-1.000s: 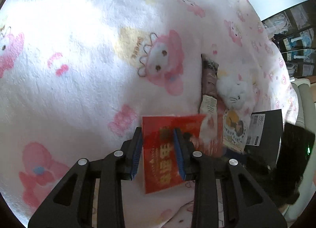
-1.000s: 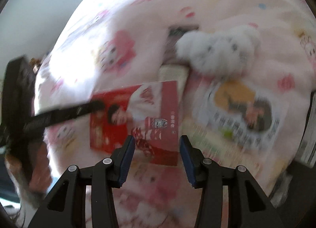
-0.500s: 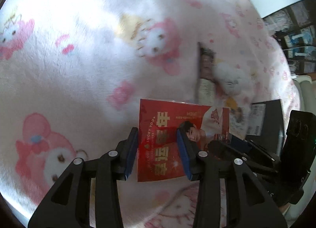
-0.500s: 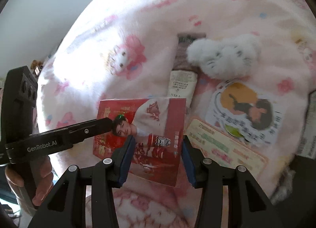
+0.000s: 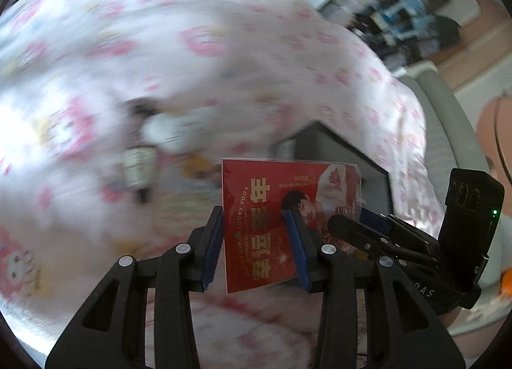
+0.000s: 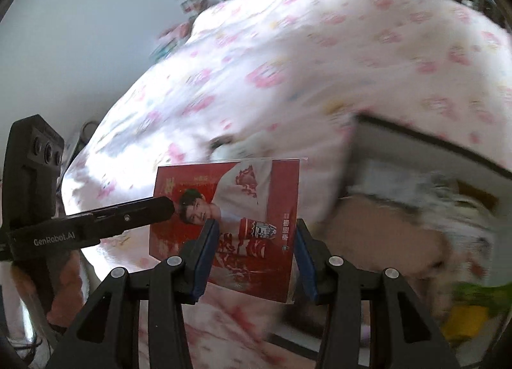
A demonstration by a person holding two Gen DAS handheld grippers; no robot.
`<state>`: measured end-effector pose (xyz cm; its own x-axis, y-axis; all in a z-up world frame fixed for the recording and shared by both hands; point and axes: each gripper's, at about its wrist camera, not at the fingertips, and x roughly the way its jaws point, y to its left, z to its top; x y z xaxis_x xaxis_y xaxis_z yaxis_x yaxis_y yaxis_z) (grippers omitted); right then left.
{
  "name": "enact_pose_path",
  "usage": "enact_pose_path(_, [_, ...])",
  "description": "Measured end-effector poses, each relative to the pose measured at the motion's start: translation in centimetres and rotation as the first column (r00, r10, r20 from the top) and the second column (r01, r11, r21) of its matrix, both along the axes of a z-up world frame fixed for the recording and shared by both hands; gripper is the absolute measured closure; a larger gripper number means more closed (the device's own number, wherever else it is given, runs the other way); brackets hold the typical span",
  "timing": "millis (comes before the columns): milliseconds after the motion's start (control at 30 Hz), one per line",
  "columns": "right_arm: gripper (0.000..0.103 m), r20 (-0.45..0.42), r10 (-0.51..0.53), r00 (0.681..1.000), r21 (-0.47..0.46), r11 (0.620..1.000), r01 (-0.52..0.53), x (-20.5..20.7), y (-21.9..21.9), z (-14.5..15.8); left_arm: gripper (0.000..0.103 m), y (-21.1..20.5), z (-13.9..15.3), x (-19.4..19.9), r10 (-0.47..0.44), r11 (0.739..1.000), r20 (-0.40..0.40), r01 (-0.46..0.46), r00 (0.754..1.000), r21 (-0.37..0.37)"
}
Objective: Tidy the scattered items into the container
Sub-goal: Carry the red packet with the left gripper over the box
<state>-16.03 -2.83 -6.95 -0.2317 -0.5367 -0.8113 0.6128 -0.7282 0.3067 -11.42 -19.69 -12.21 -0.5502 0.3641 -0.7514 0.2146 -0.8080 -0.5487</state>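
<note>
A red photo card [image 5: 265,225] hangs in the air above the pink cartoon blanket [image 5: 192,49], held between both grippers. My left gripper [image 5: 254,212] has the card's left edge against one pad, and its other finger crosses the card's face. My right gripper [image 6: 256,223] holds the same red card [image 6: 252,196] the mirrored way, by its right edge. Each gripper shows in the other's view: the right gripper [image 5: 348,222] and the left gripper [image 6: 166,206]. The dark box [image 5: 332,148] lies just behind the card; its rim [image 6: 432,142] shows blurred contents.
A white plush [image 5: 166,132] and a small tube [image 5: 137,167] lie blurred on the blanket to the left. A hand [image 6: 64,273] holds the left gripper. Something yellow and green [image 6: 467,311] sits at the lower right. Shelves [image 5: 400,17] and a grey bed edge [image 5: 448,132] lie beyond.
Both grippers have risen with the red card, lifting it off the blanket, and swung right. The dark box has come closer; the plush and tube have slid away left.
</note>
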Motion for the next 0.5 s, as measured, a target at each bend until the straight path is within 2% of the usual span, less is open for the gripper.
enact_pose_path(100, [0.06, -0.033, -0.063, 0.997, -0.006, 0.998, 0.063, -1.5, 4.0, 1.0, 0.064, 3.4, 1.5, -1.9, -0.06, 0.998, -0.021, 0.06, 0.998, 0.016])
enact_pose_path(200, [0.06, -0.05, -0.109, 0.993, 0.015, 0.994, 0.109, -3.5, 7.2, 0.5, 0.064, 7.6, 1.5, -4.8, -0.118, 0.993, -0.015, 0.118, 0.993, -0.004])
enact_pose_path(300, [0.06, -0.043, -0.147, 0.988, 0.067, 0.987, 0.149, -5.4, 9.3, -1.7, 0.064, 10.8, 0.4, -7.1, -0.144, 0.988, 0.044, 0.146, 0.989, -0.056])
enact_pose_path(367, [0.059, -0.014, -0.158, 0.987, 0.067, 0.985, 0.158, -6.0, 10.6, -3.0, 0.064, 12.6, -0.5, -8.4, -0.152, 0.98, 0.093, 0.162, 0.984, -0.118])
enact_pose_path(500, [0.059, 0.056, -0.149, 0.987, 0.099, 0.985, 0.143, -7.0, 11.5, -5.9, 0.062, 14.5, -2.2, -9.4, -0.172, 0.961, 0.192, 0.207, 0.966, -0.184])
